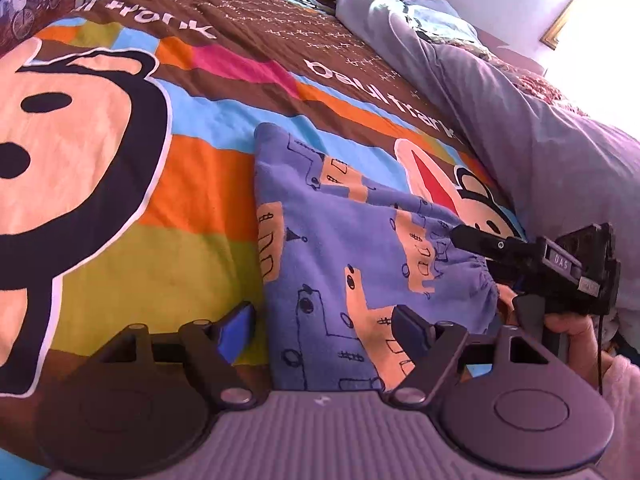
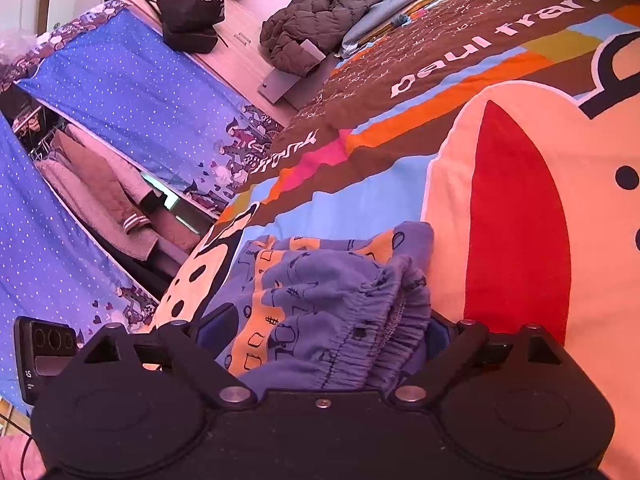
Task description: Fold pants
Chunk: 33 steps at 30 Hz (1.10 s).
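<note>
In the left wrist view, the blue fleece pants with orange building drawings (image 1: pixel 340 248) lie folded on the colourful cartoon bed cover (image 1: pixel 168 184), in the lower middle of the frame. The left gripper (image 1: pixel 326 330) is at the bottom edge, and its jaws stand wide. One blue pad (image 1: pixel 240 326) is over the bed cover just beside the left edge of the pants, and the other pad (image 1: pixel 410 326) is over the cloth near its lower right part. The pads do not press the cloth together. At the right side of the frame the right gripper (image 1: pixel 476 240) reaches to the gathered waistband, with a hand (image 1: pixel 568 326) below it. A grey-blue duvet (image 1: pixel 540 128) lies in the upper right.

In the right wrist view, the pants (image 2: pixel 320 300) fill the lower middle, with the elastic waistband bunched between the jaws of the right gripper (image 2: pixel 326 338). These jaws are wide and the cloth sits between them; if the pads squeeze it I cannot tell. A dark quilted jacket (image 2: pixel 320 20) lies at the top middle, and a blue dotted curtain (image 2: pixel 132 92) hangs at the left.
</note>
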Motion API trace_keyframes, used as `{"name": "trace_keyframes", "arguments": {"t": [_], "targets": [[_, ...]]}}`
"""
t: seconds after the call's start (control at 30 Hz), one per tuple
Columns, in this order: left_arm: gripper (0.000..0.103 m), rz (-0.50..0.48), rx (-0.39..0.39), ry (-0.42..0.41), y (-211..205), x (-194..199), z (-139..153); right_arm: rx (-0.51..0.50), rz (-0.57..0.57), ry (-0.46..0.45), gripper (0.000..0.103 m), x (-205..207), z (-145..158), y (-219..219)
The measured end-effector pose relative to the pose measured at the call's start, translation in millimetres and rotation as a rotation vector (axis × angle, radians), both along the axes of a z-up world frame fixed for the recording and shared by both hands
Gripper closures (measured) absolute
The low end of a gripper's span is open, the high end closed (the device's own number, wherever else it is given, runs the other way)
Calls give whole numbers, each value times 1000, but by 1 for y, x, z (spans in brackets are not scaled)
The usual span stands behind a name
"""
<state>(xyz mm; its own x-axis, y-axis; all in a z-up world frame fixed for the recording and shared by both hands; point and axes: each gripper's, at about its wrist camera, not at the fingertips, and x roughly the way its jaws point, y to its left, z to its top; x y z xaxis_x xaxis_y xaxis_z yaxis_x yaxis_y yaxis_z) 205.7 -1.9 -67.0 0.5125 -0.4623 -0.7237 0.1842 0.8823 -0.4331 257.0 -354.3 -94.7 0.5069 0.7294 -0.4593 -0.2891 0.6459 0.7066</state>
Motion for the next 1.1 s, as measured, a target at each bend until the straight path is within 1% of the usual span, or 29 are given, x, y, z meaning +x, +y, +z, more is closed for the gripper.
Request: {"name": "trace_keyframes", "arguments": {"t": [0.17,0.3,0.53,0.63,0.7,0.73,0.83,0.9,0.93,1.0,1.03,1.07,1.1], "targets": [[23,-13,27,-17,-4,-3,1,6,8,-2,7,0,1,1],[22,-17,20,-19,-3,-3,0,21,13,-1,5,0,0,0],[22,4,-7,-5,2,-3,0,32,12,2,5,2,0,0],[29,20,-6,-4,3,-3,0,30,11,0,5,2,0,-1],[35,43,1,-9,4,-3,0,33,7,1,7,2,0,-1],[36,50,0,-11,5,-4,-1,34,2,0,7,2,-1,-2],[41,64,-1,-16,6,-3,-1,25,-10,-1,11,3,-2,-4],[47,66,4,-19,6,-3,-1,19,-23,0,17,2,-3,-5],[47,70,3,-19,7,-3,-1,17,-32,2,19,2,-3,-7],[48,74,-4,-13,8,-3,-1,12,-57,9,31,1,-5,-9],[48,78,-7,-10,9,-3,-1,3,-73,16,35,1,-5,-11],[49,81,-9,-9,9,-3,-1,-7,-86,22,43,1,-6,-11],[50,83,-7,-9,9,-3,-1,-18,-98,27,48,1,-7,-12]]}}
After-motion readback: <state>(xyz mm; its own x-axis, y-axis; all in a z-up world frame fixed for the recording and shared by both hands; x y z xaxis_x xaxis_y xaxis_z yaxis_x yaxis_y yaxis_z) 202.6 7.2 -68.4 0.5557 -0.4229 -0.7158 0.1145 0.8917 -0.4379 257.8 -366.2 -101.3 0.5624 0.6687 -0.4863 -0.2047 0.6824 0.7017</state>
